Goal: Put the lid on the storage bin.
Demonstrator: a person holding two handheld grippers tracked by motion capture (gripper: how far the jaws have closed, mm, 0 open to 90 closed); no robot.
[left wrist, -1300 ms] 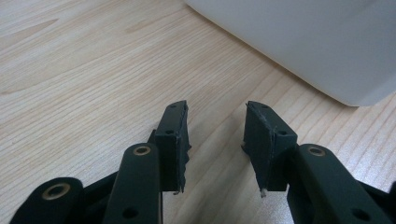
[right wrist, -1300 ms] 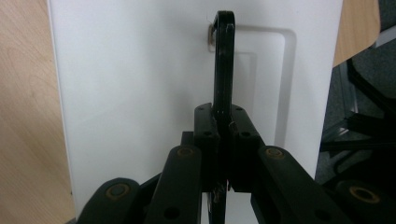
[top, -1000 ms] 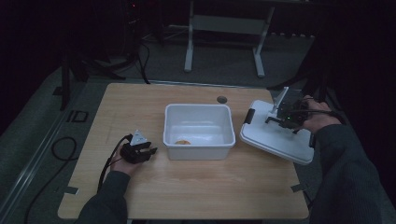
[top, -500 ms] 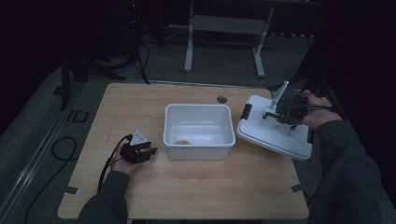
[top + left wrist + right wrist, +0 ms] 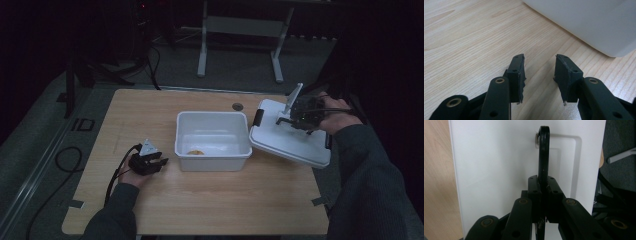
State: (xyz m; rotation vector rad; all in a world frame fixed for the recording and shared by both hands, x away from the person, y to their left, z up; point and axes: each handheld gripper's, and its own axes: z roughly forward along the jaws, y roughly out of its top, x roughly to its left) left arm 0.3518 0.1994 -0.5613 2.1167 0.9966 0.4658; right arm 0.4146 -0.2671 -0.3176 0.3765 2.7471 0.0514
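Your right gripper (image 5: 292, 121) has lifted the white lid (image 5: 290, 137) since a second ago: it now hangs tilted at centre right of the high view, its left edge nearer the one white bin (image 5: 212, 140). The jaws are clamped tight on the lid's black handle (image 5: 543, 152). Your left gripper (image 5: 155, 161) has not moved, lower left on the table (image 5: 210, 200), jaws partly apart, holding nothing. One small orange thing (image 5: 195, 152) lies in the bin, too dim to identify. One lid, two black latches; the far one (image 5: 328, 141) is barely visible.
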